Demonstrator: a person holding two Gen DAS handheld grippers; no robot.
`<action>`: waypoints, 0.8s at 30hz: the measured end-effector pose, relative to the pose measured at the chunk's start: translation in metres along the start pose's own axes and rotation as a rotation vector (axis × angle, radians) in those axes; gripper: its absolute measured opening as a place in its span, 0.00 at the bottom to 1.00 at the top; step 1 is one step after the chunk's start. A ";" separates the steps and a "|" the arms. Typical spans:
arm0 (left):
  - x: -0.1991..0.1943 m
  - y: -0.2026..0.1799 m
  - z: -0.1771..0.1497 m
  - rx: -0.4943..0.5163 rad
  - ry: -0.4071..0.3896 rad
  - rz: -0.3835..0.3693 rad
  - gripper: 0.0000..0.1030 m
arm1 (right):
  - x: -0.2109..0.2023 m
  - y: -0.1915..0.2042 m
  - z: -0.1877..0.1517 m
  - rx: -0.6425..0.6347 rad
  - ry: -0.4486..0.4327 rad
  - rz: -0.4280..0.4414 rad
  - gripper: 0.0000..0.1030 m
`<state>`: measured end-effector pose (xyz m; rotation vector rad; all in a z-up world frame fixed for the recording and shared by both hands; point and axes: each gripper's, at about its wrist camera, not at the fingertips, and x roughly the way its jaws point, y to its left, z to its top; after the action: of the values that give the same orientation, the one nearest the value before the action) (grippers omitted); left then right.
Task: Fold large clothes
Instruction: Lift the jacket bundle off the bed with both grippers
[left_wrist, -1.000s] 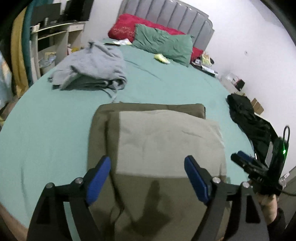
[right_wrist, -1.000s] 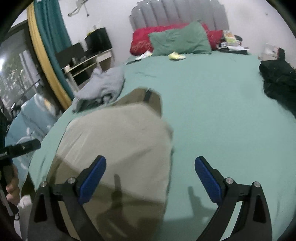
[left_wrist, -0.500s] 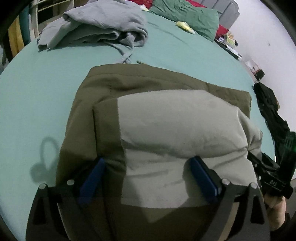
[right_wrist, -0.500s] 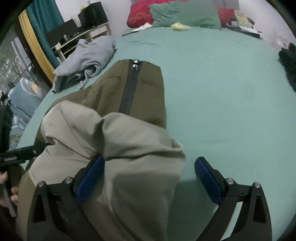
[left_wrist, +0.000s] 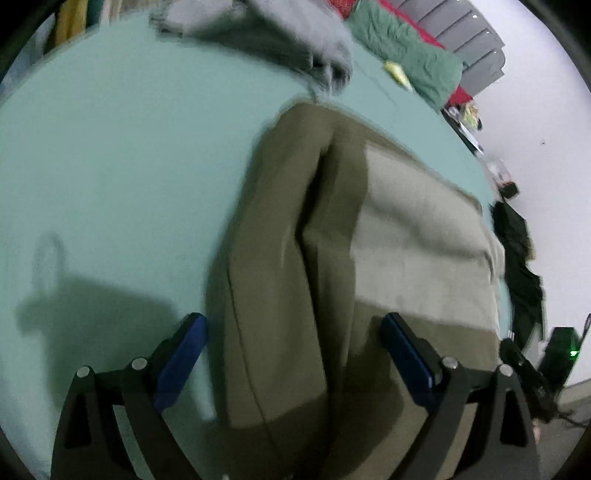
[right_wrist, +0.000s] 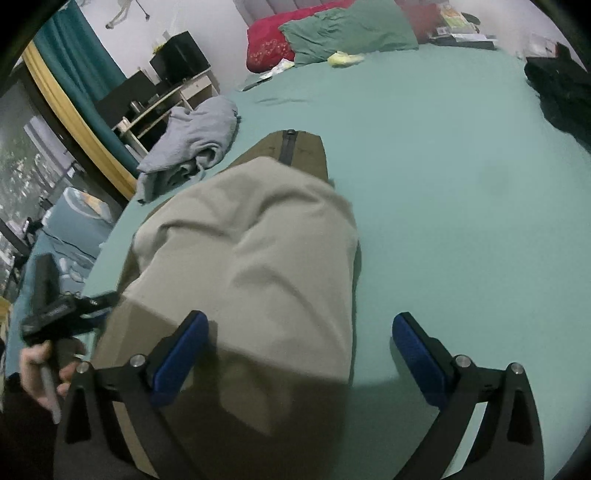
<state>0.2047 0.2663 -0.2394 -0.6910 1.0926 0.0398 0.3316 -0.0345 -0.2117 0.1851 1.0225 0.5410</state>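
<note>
The left gripper (left_wrist: 293, 354) tilts steeply down over the folded olive jacket (left_wrist: 332, 266) on the bed (left_wrist: 122, 166); its jaws have just been opening and stand spread astride the folded edge, not pressing. The right gripper (right_wrist: 299, 354) also angles down, spread, over the jacket's pale lining. No writing is legible

A teal-sheeted bed (right_wrist: 443, 192) carries a folded olive-and-beige jacket (right_wrist: 258, 258), a crumpled grey garment (right_wrist: 195, 140), a black garment (right_wrist: 561, 96), green and red pillows (right_wrist: 351, 33), and a small yellow item (right_wrist: 343, 59).
</note>
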 end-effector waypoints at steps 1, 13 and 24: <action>0.000 -0.002 -0.003 0.018 -0.016 0.001 0.94 | -0.002 -0.001 -0.003 0.002 0.003 0.015 0.97; 0.018 -0.052 -0.022 0.232 0.105 -0.170 0.95 | 0.028 -0.001 -0.032 0.059 0.088 0.161 0.95; 0.027 -0.069 -0.041 0.361 0.077 -0.085 0.72 | 0.033 0.008 -0.045 0.069 0.057 0.221 0.73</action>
<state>0.2091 0.1819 -0.2388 -0.4149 1.1068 -0.2532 0.3039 -0.0155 -0.2568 0.3488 1.0841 0.7150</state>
